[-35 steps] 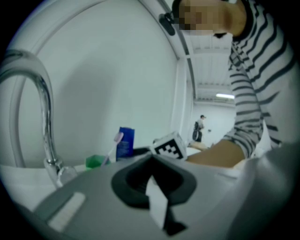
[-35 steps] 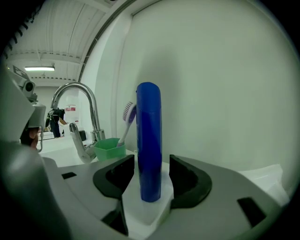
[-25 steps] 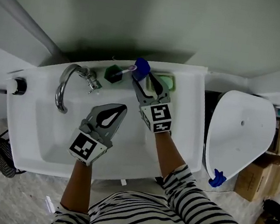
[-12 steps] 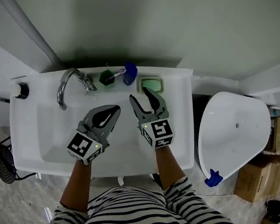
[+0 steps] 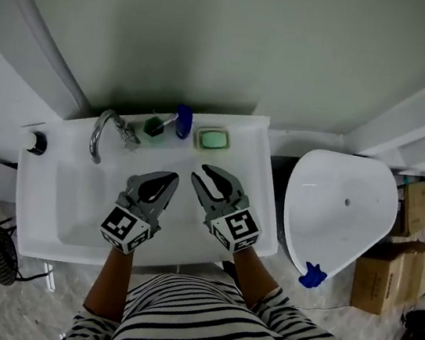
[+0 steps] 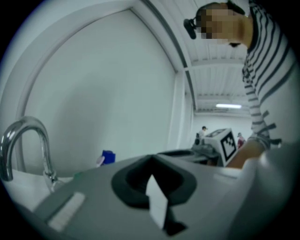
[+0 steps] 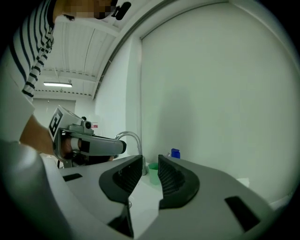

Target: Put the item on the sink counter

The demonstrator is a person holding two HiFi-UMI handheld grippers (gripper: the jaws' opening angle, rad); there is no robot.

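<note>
Both of your grippers have pulled back toward you since a second ago. Then, your right gripper (image 5: 205,178) was up at the back of the sink (image 5: 258,212), right at the blue thing (image 5: 183,120). Now it hangs over the bowl in the middle of the frame, and the blue thing is left behind.

Your right gripper has just been closing. A small gap is left between its jaws, and nothing is in that gap. Your left gripper (image 5: 170,179) is closed all the way and holds nothing. The two sit side by side, near each other.

The blue thing rests on the surface at the back of the sink, in the upper middle of the frame. It is between the green cup (image 5: 153,125) and the soap dish (image 5: 212,138). Its pale handle points toward the cup, but you cannot tell if it touches it. The tap (image 5: 100,137) is further left.

It looks like the job is done, because the thing is on the surface and you have let go. All that seems left is to take your hands away.
</note>
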